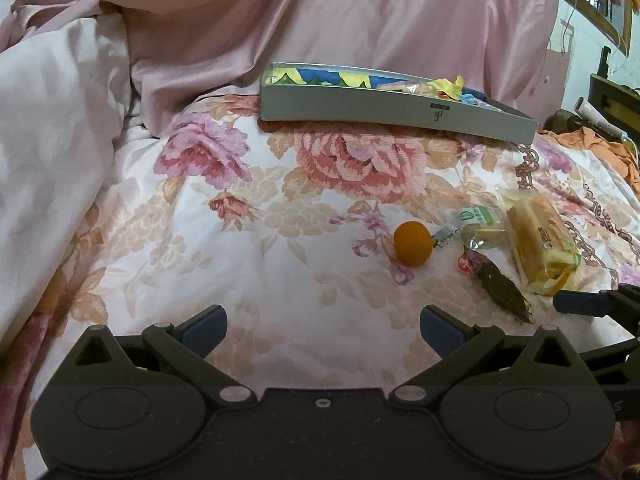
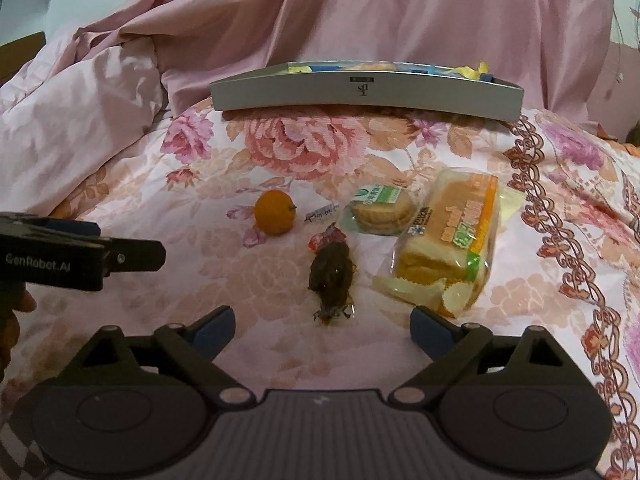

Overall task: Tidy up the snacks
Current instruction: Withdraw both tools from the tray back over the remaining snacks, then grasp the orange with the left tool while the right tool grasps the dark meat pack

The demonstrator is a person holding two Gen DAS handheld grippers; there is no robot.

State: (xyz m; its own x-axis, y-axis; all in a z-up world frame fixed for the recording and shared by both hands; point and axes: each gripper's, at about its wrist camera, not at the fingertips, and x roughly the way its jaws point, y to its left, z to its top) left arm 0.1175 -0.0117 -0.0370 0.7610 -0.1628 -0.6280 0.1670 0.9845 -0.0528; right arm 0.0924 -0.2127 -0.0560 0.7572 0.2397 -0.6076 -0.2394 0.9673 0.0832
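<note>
Both grippers are angled downward over a bed [image 2: 192,280] covered with a floral spread.

**Left gripper** [image 1: 323,334]: fingers spread wide, nothing between them; only bare spread lies in the gap. In the right wrist view it enters from the left edge as a dark body, level with the orange [image 2: 274,212] and well apart from it. Part of the person's hand [image 2: 14,316] shows below it.

**Right gripper** [image 2: 322,330]: fingers open wide and empty. The lower tip of the dark brown wrapped snack [image 2: 331,276] lies just ahead of the gap, between the two fingers' lines but not touched by either pad. In the left wrist view one finger of this gripper [image 1: 584,303] projects in from the right edge, just beside the bread pack.

**Snacks** — all lie loose on the spread, ahead of the right gripper:
- orange, leftmost;
- small clear sachet [image 2: 322,213], just right of the orange;
- round biscuit pack [image 2: 380,210] with a green label;
- sliced bread pack [image 2: 448,240], rightmost, lying flat.

**Grey box** [image 2: 360,94] — a shallow open tray at the far side, against pink bedding [image 2: 360,12]; colourful wrappers are visible inside it.
</note>
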